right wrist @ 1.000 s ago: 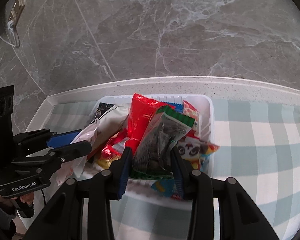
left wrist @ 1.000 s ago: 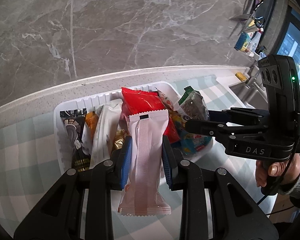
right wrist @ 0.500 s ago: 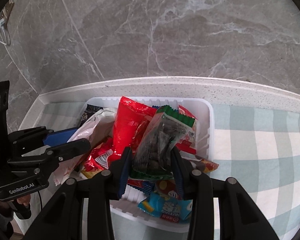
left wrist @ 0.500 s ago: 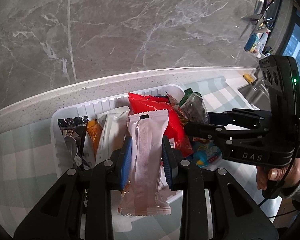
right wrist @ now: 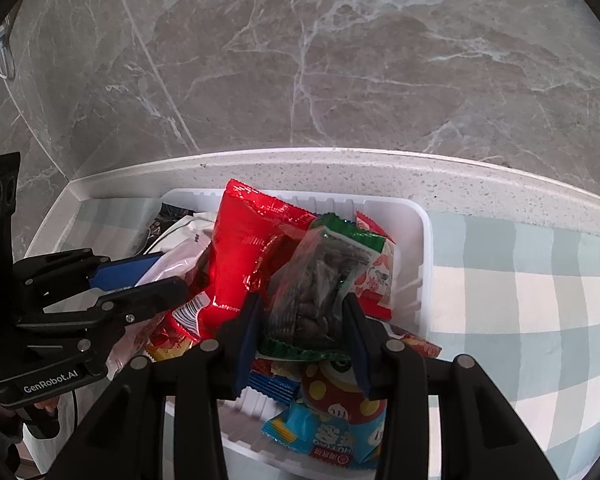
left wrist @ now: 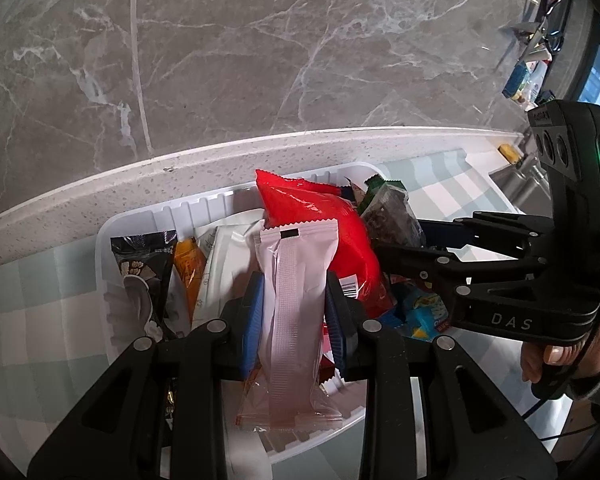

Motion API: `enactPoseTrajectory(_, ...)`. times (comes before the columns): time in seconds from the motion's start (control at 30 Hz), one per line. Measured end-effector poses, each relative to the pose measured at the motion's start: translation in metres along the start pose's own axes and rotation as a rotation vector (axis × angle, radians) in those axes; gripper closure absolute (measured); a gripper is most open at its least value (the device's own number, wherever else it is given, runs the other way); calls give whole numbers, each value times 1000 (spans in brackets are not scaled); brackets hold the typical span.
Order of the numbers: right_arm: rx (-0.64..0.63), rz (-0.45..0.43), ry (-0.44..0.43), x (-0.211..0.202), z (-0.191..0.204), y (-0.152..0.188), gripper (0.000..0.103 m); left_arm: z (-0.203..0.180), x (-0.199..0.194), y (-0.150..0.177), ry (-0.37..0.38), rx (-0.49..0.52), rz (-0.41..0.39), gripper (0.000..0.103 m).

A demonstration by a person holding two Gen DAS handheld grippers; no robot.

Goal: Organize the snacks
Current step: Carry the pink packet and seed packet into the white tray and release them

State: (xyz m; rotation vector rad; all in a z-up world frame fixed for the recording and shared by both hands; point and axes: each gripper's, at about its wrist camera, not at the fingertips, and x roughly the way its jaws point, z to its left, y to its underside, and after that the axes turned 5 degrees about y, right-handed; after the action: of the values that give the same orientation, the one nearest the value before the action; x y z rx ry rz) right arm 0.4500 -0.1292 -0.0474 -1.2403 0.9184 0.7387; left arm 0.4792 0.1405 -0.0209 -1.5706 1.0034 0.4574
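Observation:
A white tray (left wrist: 140, 220) full of snack packets sits on a checked cloth. In the left wrist view, my left gripper (left wrist: 294, 280) is shut on a long pale pink packet (left wrist: 296, 320), which hangs upright over the tray's near side. In the right wrist view, my right gripper (right wrist: 301, 300) holds a clear green-topped packet of dark seeds (right wrist: 320, 280) over the tray (right wrist: 424, 240). Its jaws are opening, and the pads still touch the packet. A tall red bag (right wrist: 248, 248) stands between the two held packets. The right gripper (left wrist: 396, 240) reaches in from the right in the left wrist view.
A black packet (left wrist: 140, 264), an orange one (left wrist: 188, 264) and a white one (left wrist: 228, 256) fill the tray's left part. Blue and cartoon packets (right wrist: 332, 420) lie at its near right. A marble wall (right wrist: 300, 60) rises behind the speckled counter rim (right wrist: 460, 176). Checked cloth (right wrist: 520, 300) spreads to the right.
Both grippers have moved forward and down over the tray, each with its packet still between the pads. The tray now lies under the fingers.

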Motion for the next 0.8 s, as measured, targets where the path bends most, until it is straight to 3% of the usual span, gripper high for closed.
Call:
enactPoseTrajectory(0.27,-5,3,-5,-1,-2,1,54,0,10,-1,-25,3,9,73)
enactPoseTrajectory(0.4,-3,-2,-3,-2,-2,1,53,-1,9,-3,-29,4,-6,52)
enactPoseTrajectory(0.8,6,-34,-13,-10,0,-2,46,-1,-2,-4,-34,10,-22,50)
